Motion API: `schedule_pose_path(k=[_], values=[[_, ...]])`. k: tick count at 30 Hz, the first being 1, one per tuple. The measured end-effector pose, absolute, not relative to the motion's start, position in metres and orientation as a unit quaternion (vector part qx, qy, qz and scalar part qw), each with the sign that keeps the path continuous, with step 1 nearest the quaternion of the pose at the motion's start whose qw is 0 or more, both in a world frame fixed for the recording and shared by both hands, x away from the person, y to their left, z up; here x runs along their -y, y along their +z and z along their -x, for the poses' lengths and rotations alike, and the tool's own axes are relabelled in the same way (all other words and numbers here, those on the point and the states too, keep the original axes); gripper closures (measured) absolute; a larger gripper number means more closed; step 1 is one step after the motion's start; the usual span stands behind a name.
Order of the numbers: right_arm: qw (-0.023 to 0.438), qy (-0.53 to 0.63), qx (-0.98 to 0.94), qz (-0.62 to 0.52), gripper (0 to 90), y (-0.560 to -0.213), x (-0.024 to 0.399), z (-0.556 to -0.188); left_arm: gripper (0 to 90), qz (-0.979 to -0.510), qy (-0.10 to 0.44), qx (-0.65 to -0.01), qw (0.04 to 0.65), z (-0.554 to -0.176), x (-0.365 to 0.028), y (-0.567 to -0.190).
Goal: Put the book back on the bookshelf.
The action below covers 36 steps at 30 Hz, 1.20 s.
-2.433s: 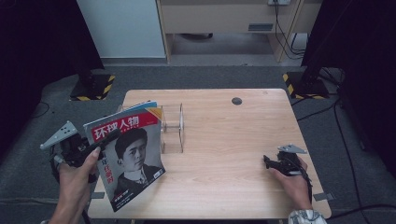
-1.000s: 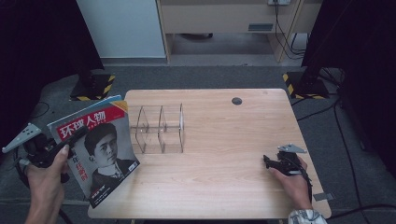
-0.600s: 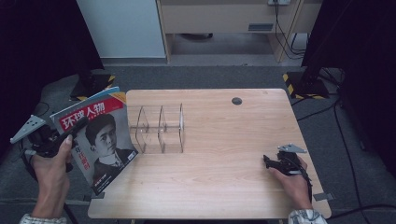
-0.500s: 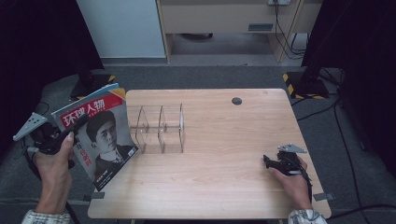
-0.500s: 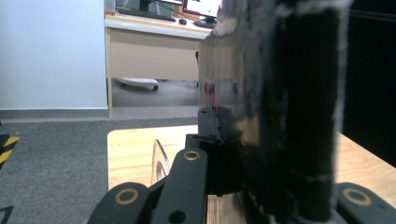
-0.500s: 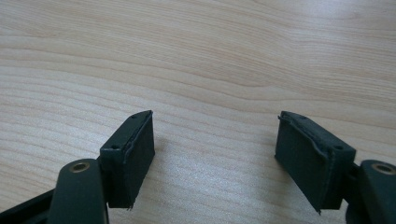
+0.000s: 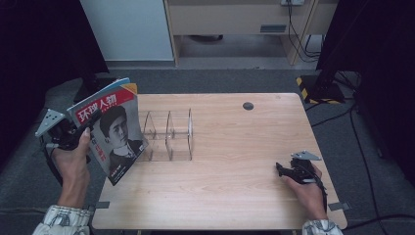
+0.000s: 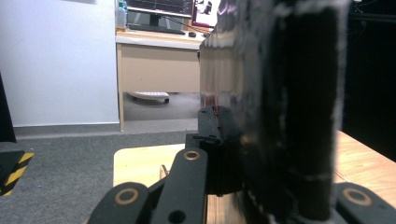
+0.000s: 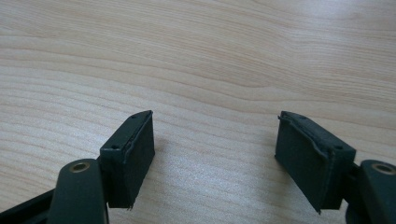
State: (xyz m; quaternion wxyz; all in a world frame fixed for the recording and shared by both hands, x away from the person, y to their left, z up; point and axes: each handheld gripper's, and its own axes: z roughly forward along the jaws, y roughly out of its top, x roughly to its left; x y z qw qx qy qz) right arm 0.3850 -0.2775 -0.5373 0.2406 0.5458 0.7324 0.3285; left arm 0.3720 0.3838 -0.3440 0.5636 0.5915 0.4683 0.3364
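- Magazine [image 7: 111, 129] is clamped in the left gripper [image 7: 84, 128], jaws pinched tight on its left edge, at the left edge of the table [image 7: 235, 191], just left of the clear wire rack [image 7: 169, 134].
- Magazine stands nearly upright, tilted, its lower corner down by the table edge; touching or not, can't tell.
- Cover: red banner with white Chinese characters, dark portrait photo below, blue strip along the top edge.
- Left gripper view: magazine [image 8: 275, 107] is a blurred dark slab pressed against the jaws, cover unreadable, top and bottom cut off.
- Left hand [image 7: 71, 164] covers most of the gripper body; pads hidden behind the pages.
- Right gripper [image 7: 286, 170] rests on the table well right of the rack, jaws parted wide, nothing between them, bare wood under them in the right gripper view [image 9: 215, 154].
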Motion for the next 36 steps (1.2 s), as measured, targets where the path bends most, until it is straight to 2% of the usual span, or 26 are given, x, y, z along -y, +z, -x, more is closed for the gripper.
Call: schedule_pose_path(k=[10, 36], values=[[0.24, 0.329, -0.732, -0.546, 28.2, -0.537, 0.277, -0.385, 86.7, -0.593, 0.345, -0.464, 0.561, -0.388, -0.377, -0.352], [0.24, 0.329, -0.733, -0.545, 28.3, -0.537, 0.278, -0.385, 86.7, -0.577, 0.354, -0.462, 0.573, -0.402, -0.378, -0.363]])
